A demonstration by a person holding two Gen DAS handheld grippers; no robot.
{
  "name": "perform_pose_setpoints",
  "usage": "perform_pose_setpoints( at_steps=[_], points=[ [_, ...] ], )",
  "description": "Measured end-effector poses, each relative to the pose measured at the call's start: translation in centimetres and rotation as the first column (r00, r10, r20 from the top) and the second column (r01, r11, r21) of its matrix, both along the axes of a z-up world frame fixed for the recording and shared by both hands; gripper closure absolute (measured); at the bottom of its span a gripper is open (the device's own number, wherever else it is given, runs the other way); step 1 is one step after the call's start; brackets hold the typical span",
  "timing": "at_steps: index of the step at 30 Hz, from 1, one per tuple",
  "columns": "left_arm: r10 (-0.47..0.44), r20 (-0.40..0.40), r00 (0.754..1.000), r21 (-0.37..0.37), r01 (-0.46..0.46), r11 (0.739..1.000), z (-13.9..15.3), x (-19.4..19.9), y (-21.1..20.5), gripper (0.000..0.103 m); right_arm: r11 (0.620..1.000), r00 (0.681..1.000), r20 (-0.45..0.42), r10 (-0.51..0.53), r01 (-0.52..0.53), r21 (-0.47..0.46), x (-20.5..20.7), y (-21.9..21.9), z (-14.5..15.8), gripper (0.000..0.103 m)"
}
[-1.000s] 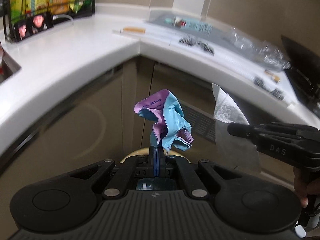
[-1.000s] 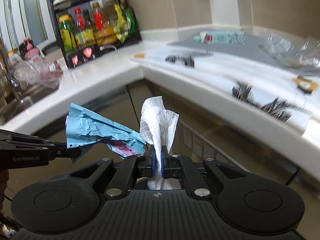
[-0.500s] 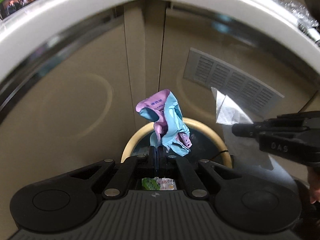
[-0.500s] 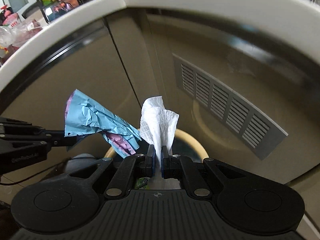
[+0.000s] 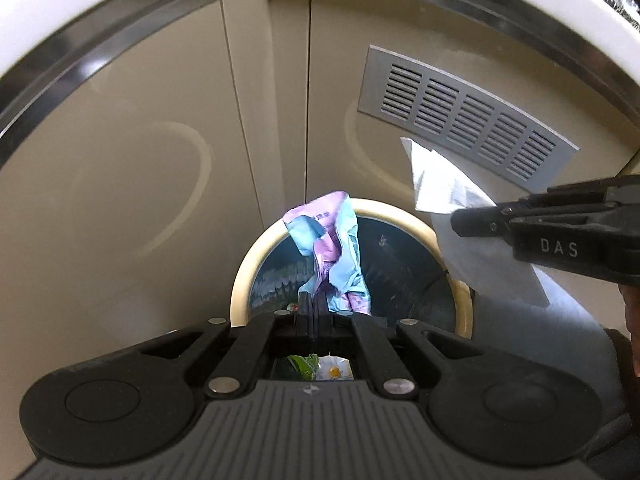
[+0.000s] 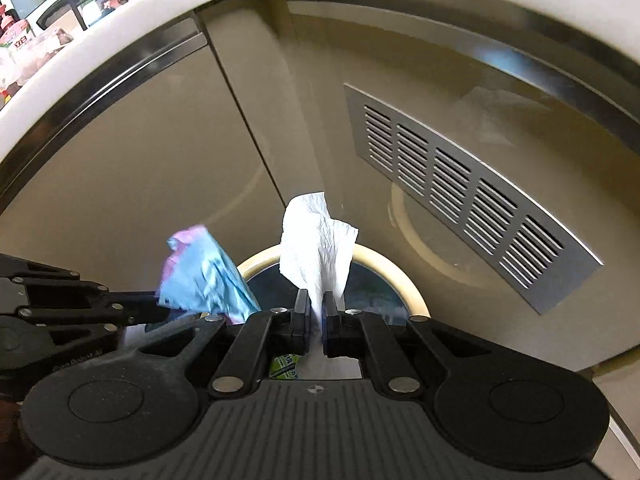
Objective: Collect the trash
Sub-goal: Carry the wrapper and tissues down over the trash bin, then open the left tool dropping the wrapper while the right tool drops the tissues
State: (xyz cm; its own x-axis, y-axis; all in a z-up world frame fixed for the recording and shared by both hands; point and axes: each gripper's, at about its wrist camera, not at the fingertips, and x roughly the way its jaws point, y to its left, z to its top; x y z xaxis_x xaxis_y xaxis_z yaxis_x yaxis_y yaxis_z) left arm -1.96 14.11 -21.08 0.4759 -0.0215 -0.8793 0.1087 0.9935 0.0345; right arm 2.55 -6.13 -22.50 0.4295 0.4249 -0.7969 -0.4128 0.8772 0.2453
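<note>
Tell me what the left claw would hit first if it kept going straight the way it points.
Probably the open trash bin right below: the left claw, shut on the crumpled blue-pink wrapper, points into its dark mouth, likely meeting the trash inside. Depth is unclear.

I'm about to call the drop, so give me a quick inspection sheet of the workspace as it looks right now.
Surface: white countertop curves above beige cabinet doors; no work surface under the grippers.
Job's things: crumpled blue-and-pink wrapper and white tissue, both held above the round bin, which has a cream rim and dark liner.
Clutter: scraps of packaging already lie in the bin.
Grippers: left gripper shut on the wrapper; right gripper shut on the tissue; both point down toward the bin.
Cables: nothing seen.
Surroundings: grey vent grille in the cabinet front; bottles and packets on the counter at far left.
</note>
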Motion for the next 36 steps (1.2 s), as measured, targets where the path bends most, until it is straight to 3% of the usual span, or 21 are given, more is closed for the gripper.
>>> perform_pose_setpoints(
  at_steps=[8, 18, 19, 20, 21, 22, 23, 24, 26, 28, 32, 36],
  points=[
    [-0.005, -0.037, 0.999, 0.016, 0.006, 1.0, -1.4, 0.3, -0.3, 0.103, 0.995, 0.996, 0.04, 0.076, -0.074, -0.065, 0.6, 1.8, 0.1, 0.097],
    [0.001, -0.048, 0.999, 0.0, -0.001, 1.0, -1.7, 0.5, -0.1, 0.1, 0.995, 0.996, 0.031, 0.078, -0.076, -0.057, 1.1, 2.4, 0.0, 0.096],
    [-0.001, -0.047, 0.999, -0.002, 0.001, 1.0, -1.6, 0.5, -0.1, 0.097, 0.996, 0.997, 0.025, 0.073, -0.072, -0.053, 1.2, 2.4, 0.0, 0.092],
    [-0.006, -0.043, 0.999, -0.004, 0.005, 1.0, -1.5, 0.4, -0.1, 0.086, 0.996, 0.997, 0.016, 0.07, -0.069, -0.048, 1.2, 2.4, -0.1, 0.087],
    [-0.01, -0.037, 0.999, -0.003, 0.01, 1.0, -1.4, 0.3, -0.2, 0.064, 0.997, 0.998, 0.008, 0.067, -0.067, -0.044, 1.3, 2.3, -0.2, 0.084],
    [-0.013, -0.03, 0.999, 0.004, 0.013, 1.0, -1.3, 0.2, -0.3, 0.051, 0.997, 0.998, 0.004, 0.063, -0.063, -0.043, 1.3, 2.2, -0.3, 0.074],
    [-0.015, -0.019, 1.0, 0.017, 0.015, 1.0, -1.2, 0.1, -0.4, 0.027, 0.997, 0.998, 0.001, 0.056, -0.056, -0.046, 1.3, 2.0, -0.3, 0.059],
    [-0.015, -0.001, 1.0, 0.031, 0.015, 0.999, -1.0, -0.1, -0.5, 0.015, 0.998, 0.999, 0.002, 0.047, -0.047, -0.049, 1.2, 1.9, -0.3, 0.052],
    [-0.023, 0.026, 0.999, 0.049, 0.022, 0.999, -0.6, -0.5, -0.5, 0.012, 0.998, 0.999, 0.004, 0.035, -0.035, -0.049, 1.0, 1.6, -0.2, 0.035],
    [-0.032, 0.028, 0.999, 0.053, 0.03, 0.998, -0.4, -0.7, -0.5, 0.01, 0.998, 0.999, -0.002, 0.035, -0.035, -0.045, 0.6, 1.1, -0.1, 0.029],
    [-0.027, 0.031, 0.999, 0.052, 0.025, 0.998, 0.0, -0.9, -0.5, 0.01, 0.998, 1.0, -0.008, 0.03, -0.03, -0.051, -0.3, 0.6, 0.4, 0.028],
    [-0.01, 0.051, 0.999, 0.035, 0.008, 0.999, 1.2, -1.2, -0.4, 0.01, 0.999, 0.999, 0.041, 0.025, -0.023, -0.047, -1.6, 0.0, 1.9, 0.026]
  ],
)
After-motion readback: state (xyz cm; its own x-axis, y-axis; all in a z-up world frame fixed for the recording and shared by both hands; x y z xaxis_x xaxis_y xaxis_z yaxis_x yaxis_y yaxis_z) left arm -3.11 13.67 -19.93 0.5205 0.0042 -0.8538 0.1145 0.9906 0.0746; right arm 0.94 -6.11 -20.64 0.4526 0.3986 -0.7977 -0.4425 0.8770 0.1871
